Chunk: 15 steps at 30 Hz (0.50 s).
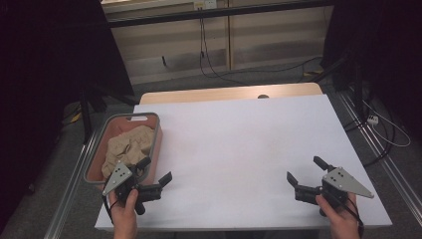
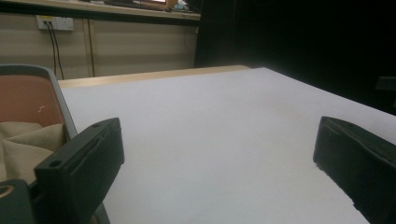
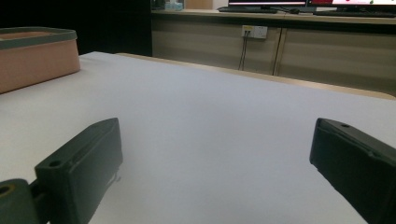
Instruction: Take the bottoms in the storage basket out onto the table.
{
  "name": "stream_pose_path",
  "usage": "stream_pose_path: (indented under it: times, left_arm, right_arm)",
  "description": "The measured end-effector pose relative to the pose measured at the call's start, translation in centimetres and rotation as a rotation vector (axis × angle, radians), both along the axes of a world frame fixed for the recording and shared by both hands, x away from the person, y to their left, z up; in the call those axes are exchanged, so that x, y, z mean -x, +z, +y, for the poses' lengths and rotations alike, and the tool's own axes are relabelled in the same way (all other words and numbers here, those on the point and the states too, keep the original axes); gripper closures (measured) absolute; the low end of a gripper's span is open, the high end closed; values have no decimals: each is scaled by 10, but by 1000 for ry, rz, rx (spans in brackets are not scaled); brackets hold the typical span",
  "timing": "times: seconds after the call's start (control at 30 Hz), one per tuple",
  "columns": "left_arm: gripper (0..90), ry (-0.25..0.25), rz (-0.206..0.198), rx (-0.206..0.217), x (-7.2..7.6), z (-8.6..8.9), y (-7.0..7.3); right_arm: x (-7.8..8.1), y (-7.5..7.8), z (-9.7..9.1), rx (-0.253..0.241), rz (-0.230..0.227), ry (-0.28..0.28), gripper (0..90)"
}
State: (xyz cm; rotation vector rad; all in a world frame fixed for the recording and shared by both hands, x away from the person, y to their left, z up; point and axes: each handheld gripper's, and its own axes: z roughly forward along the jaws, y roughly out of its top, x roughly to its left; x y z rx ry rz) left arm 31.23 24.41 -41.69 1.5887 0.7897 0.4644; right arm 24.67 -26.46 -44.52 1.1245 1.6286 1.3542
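Note:
A pink basket with a grey rim (image 1: 158,130) sits at the table's left edge, and a crumpled beige cloth (image 1: 128,147) lies inside it. My left gripper (image 1: 155,170) rests at the basket's near right corner, jaws wide apart with nothing between them. In the left gripper view the basket rim (image 2: 55,83) and the cloth (image 2: 25,142) lie beside my left jaw. My right gripper (image 1: 306,172) sits near the table's front right, open and empty, pointing left across the white sheet. The basket's wall (image 3: 37,60) appears far left in the right gripper view.
A white sheet (image 1: 239,149) covers the table, with a strip of wooden tabletop (image 1: 229,93) bare at the far edge. Cables (image 1: 209,59) trail on the floor beyond, in front of cabinets. Dark stands flank both sides.

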Motion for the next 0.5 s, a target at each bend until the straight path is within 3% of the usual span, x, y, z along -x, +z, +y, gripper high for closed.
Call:
stream_pose_path:
  times: [0.5]
  left_arm:
    - [19,0,6,1,-1,0,2]
  right_arm:
    - [0,0,-2,-3,-3,1,19]
